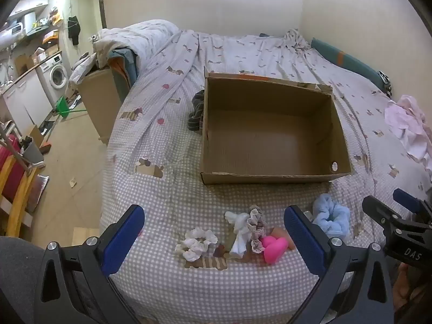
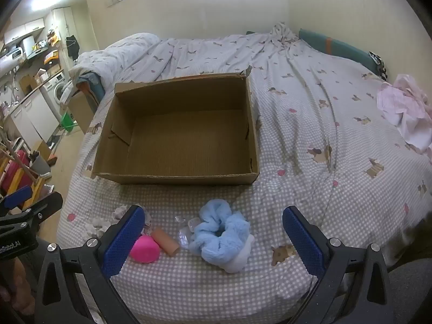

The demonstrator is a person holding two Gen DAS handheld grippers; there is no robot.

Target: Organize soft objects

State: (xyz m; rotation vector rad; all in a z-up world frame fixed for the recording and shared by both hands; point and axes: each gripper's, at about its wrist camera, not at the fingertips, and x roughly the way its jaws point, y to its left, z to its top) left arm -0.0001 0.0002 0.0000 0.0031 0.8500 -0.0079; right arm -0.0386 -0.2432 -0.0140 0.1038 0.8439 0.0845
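Two spread, empty tools: left tool [image 1: 213, 239] frames the white scrunchie [image 1: 195, 244], right tool [image 2: 213, 236] the blue scrunchie [image 2: 221, 232].

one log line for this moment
stage: before first pick | left tongs: open, empty | right tongs: open, empty | cardboard box: empty | blue scrunchie: on bed

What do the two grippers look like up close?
Both the left gripper and the right gripper have black plastic frames with triangular cut-outs, silver bolts at the joints, and blue dimpled pads on the fingers. White lettering marks each body. No cables or sleeves show.
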